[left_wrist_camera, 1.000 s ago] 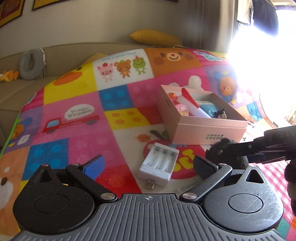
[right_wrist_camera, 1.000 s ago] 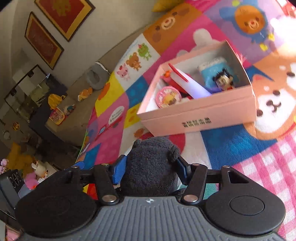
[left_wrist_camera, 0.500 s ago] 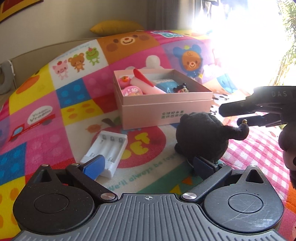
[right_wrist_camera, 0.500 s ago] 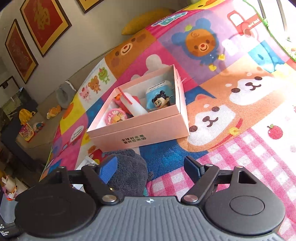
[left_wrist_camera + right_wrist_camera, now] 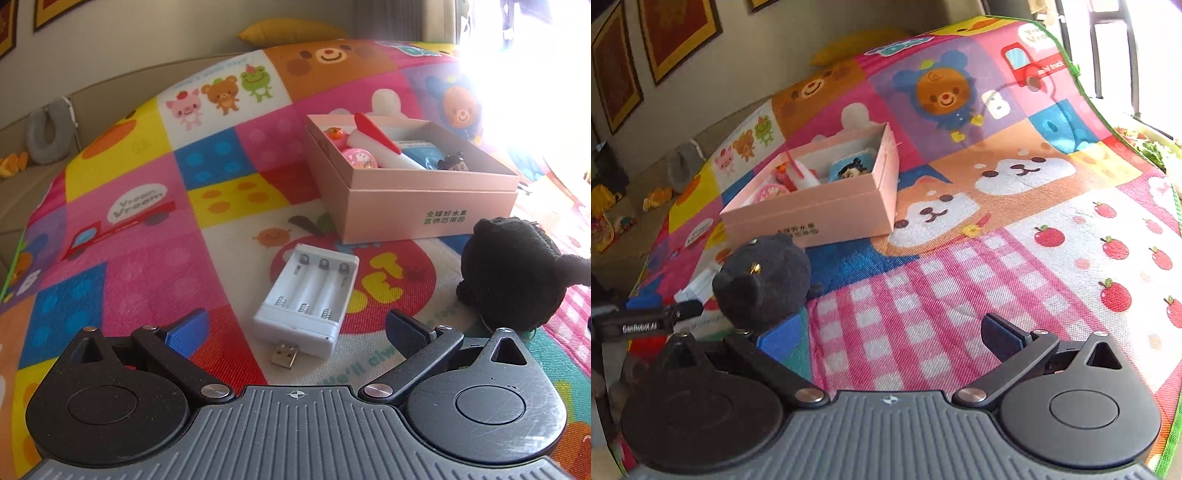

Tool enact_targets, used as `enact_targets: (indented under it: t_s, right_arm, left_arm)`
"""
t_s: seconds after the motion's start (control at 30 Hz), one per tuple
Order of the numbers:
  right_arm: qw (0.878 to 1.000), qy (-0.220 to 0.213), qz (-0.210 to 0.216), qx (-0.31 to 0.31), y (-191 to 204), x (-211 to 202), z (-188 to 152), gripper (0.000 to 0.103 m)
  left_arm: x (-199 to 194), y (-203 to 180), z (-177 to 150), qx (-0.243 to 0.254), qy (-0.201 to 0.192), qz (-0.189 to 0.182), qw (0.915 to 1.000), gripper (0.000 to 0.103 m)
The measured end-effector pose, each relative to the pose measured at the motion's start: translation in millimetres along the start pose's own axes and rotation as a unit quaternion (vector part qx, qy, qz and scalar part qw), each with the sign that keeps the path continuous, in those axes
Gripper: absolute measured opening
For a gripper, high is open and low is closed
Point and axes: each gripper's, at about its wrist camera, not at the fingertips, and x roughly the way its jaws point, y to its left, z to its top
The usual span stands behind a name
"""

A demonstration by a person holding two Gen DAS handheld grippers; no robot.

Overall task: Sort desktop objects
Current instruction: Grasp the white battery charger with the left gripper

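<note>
— What do we see from the left gripper (image 5: 295, 326)?

— We see its jaws spread wide, with nothing between them. Just in front of them lies a white battery charger (image 5: 308, 297) on the play mat (image 5: 140, 240), with its plug pointing toward us. It has three slots and all are without batteries.

— And the black plush toy (image 5: 511, 273)?

— It sits on the mat to the right of the charger, near the front right corner of the pink box (image 5: 424, 206). We cannot tell if it touches the box; in the left view there is a small gap between them.

— What is inside the box?

— The box is open on top. We see a white tube with a red cap (image 5: 380, 146), a round pink thing (image 5: 360, 159), a small figure with black hair (image 5: 453, 163) and a blue packet (image 5: 421, 149). The box stands in the middle part of the mat, well away from its edges.

— How is the right gripper (image 5: 886, 334)?

— Its jaws are also spread apart and hold nothing. The plush toy (image 5: 764, 280) is just beside its left finger (image 5: 779, 338), not between the fingers. Under the gripper we see the pink checked part of the mat (image 5: 923, 295). The box (image 5: 820, 206) is behind the toy.
</note>
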Motion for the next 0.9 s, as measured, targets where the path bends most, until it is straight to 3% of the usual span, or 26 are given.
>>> enact_targets:
  t_s: [0.2, 0.43, 0.7, 0.9]
  right_arm:
    - [0.992, 0.038, 0.029, -0.115, 57, 13, -19, 0.103]
    - [0.990, 0.044, 0.011, -0.135, 78, 29, -20, 0.103]
    - [0.990, 0.041, 0.010, -0.137, 77, 27, -22, 0.103]
    - [0.990, 0.040, 0.011, -0.135, 77, 27, -22, 0.103]
  left_arm:
    - [12, -15, 9, 0.034, 0.001, -0.003, 0.9994, 0.103]
    - [24, -30, 18, 0.063, 0.020, -0.082, 0.9945, 0.103]
    - [45, -42, 35, 0.096, 0.023, -0.130, 0.9866, 0.103]
    - [31, -41, 19, 0.107, 0.029, -0.179, 0.9775, 0.103]
